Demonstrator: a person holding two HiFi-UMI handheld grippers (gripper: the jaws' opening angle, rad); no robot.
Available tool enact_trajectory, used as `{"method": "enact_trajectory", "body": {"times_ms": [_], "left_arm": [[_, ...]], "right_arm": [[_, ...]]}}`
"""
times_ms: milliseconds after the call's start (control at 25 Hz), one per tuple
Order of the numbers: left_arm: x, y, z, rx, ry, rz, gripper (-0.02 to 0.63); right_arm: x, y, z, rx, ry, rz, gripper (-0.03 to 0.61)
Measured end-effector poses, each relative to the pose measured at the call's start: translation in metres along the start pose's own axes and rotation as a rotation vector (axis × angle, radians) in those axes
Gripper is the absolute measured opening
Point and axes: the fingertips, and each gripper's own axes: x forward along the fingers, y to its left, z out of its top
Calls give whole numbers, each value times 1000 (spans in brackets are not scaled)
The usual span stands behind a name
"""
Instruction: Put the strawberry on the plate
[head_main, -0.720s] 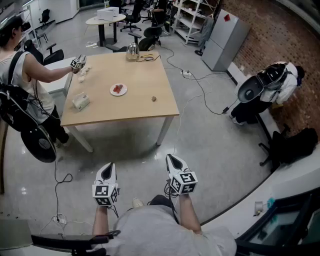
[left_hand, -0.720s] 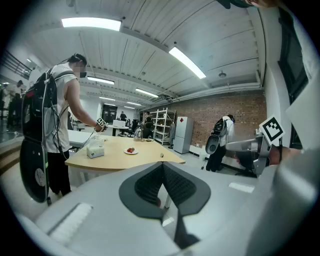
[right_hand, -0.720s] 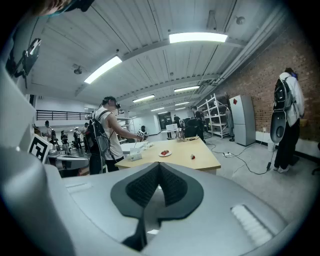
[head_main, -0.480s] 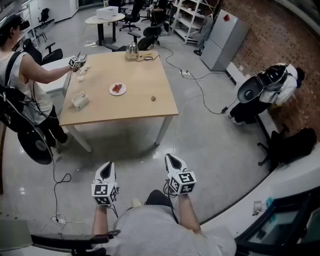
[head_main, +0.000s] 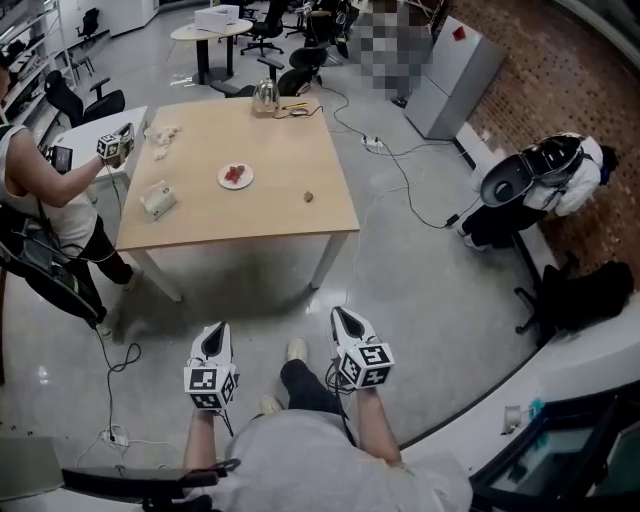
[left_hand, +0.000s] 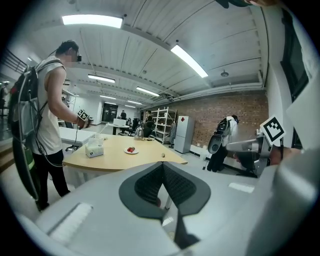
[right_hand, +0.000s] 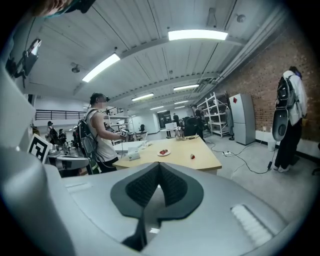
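The task is not started yet. The left gripper (head_main: 215, 336) and the right gripper (head_main: 346, 322) are both held low, close to the body, and well apart from the table (head_main: 270, 150). In both gripper views the jaws are pressed together and there is nothing between them.

The strawberry (head_main: 308, 197) lies on the bare wood near the right edge of the table, closer to the near right corner. The plate (head_main: 247, 184) stands around the middle of the table, apart from the strawberry, and it already has some red pieces on it. So all is left to do, I think: to walk to the table, open one gripper, take the strawberry and bring it to the plate.

Between the strawberry and the plate the wood is free. A tissue box (head_main: 158, 199) is near the left edge and a kettle (head_main: 264, 99) is at the far edge, both out of the way. Another person (head_main: 40, 200) stands at the left edge with their own gripper, and this could maybe disturb a reach from that side.
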Motion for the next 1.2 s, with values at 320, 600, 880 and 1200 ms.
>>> {"method": "enact_trajectory", "body": {"times_ms": [320, 600, 880, 1200], "left_arm": [[53, 13, 8, 1, 5, 26, 20], [128, 20, 25, -11, 23, 35, 20], [196, 13, 52, 6, 25, 28, 20], [255, 7, 72, 28, 19, 54, 20]], "right_arm": [[55, -30, 12, -16, 6, 39, 6], [116, -80, 34, -12, 4, 32, 6], [161, -120, 58, -73, 23, 47, 6], [203, -172, 75, -46, 14, 65, 6]]}}
